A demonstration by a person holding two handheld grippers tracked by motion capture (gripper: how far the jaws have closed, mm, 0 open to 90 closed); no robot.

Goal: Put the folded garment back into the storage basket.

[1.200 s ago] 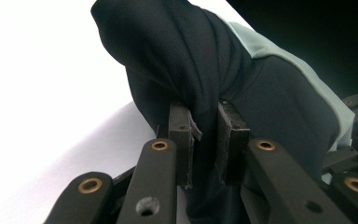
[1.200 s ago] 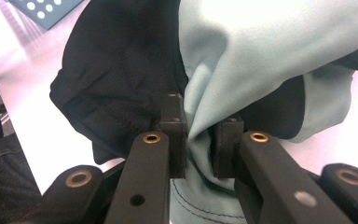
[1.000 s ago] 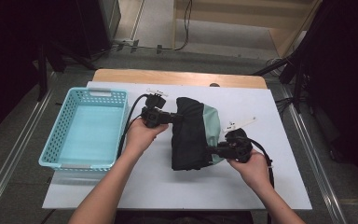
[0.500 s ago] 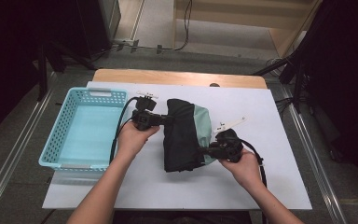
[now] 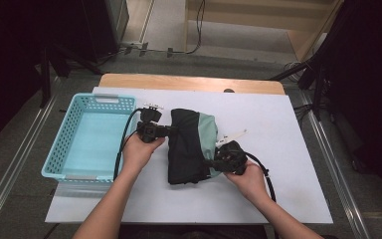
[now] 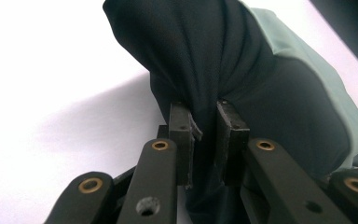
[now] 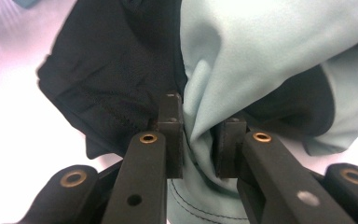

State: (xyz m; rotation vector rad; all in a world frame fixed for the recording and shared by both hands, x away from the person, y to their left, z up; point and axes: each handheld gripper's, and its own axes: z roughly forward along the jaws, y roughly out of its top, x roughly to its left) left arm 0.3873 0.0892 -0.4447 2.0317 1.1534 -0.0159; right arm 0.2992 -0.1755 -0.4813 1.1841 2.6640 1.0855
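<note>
Both grippers pinch the garment (image 5: 189, 147) beside the basket (image 5: 87, 137).

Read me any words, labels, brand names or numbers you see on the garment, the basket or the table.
None can be read: the black and pale green garment, the blue basket and the white table show no print or label.

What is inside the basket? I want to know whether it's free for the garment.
The basket shows just its bare pale-blue floor. The garment lies outside on the table, pinched by both grippers.
</note>
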